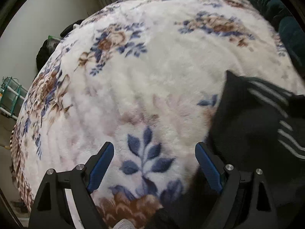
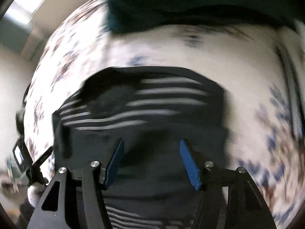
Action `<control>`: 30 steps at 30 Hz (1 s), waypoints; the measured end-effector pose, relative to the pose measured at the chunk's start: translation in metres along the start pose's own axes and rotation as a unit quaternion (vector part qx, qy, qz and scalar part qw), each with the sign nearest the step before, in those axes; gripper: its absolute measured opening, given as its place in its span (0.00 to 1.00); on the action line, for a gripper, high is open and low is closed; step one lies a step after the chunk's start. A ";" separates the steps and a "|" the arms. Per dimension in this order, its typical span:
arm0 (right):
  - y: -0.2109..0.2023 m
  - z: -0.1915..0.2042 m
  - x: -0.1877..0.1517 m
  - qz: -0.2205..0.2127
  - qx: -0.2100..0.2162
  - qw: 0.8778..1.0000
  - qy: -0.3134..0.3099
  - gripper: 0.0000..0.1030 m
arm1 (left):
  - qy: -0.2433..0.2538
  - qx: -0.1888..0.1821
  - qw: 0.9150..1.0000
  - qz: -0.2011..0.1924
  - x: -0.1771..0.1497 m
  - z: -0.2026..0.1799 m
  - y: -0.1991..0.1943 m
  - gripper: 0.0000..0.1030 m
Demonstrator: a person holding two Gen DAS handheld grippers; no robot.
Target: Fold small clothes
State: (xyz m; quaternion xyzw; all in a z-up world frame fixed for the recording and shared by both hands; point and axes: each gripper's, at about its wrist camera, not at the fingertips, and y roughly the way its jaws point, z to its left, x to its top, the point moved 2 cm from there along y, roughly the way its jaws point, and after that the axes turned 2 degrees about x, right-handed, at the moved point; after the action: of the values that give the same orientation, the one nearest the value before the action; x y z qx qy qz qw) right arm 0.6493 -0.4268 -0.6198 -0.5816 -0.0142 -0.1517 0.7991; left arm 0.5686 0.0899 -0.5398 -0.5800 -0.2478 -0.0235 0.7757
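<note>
Left gripper (image 1: pixel 154 148) points steeply down over the blanket (image 1: pixel 162 66). Jaws spread wide, blue pads apart, nothing between them but floral fleece. Its right finger (image 1: pixel 207 164) sits just at the left edge of the garment (image 1: pixel 247 118).

Right gripper (image 2: pixel 151 145) also aimed steeply down, directly above the garment (image 2: pixel 152 103). Jaws stand partly apart; no cloth pinched between the pads, dark fabric showing in the gap below. View is heavily motion-blurred.

Garment: dark, with pale grey stripes, lying on the blanket. In the right wrist view it appears as a broad, roughly rectangular bundle, long axis running left to right across the frame, stripes running the same way; upper edge gently curved, a rounded dark fold at upper left. More striped cloth shows beneath the gripper body at bottom. In the left wrist view a pointed corner (image 1: pixel 228 74) sticks up toward the far side of the bed.

Dark green bedding (image 2: pixel 181 3) lies beyond the garment.
</note>
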 end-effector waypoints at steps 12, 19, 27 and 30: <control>0.125 0.113 0.010 0.140 -0.057 0.954 -0.259 0.02 | 0.030 -0.008 1.000 -0.007 -0.003 -0.021 0.006 0.85; 0.099 0.055 0.028 0.077 -0.093 0.983 -0.137 0.00 | 0.019 -0.008 1.000 0.008 -0.006 -0.011 0.018 0.85; 0.061 0.042 0.025 0.063 0.002 0.995 -0.077 0.49 | 0.020 -0.012 1.000 -0.010 -0.005 -0.007 0.004 0.85; 0.082 0.066 0.029 0.084 -0.025 0.986 -0.139 0.51 | 0.029 -0.007 1.000 -0.010 -0.004 -0.013 0.005 0.85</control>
State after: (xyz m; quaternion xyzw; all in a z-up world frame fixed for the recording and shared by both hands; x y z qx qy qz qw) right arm 0.7085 -0.3489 -0.6687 -0.6156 -0.0723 -0.0016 0.7847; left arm 0.5717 0.0788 -0.5487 -0.5821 -0.2306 -0.0496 0.7781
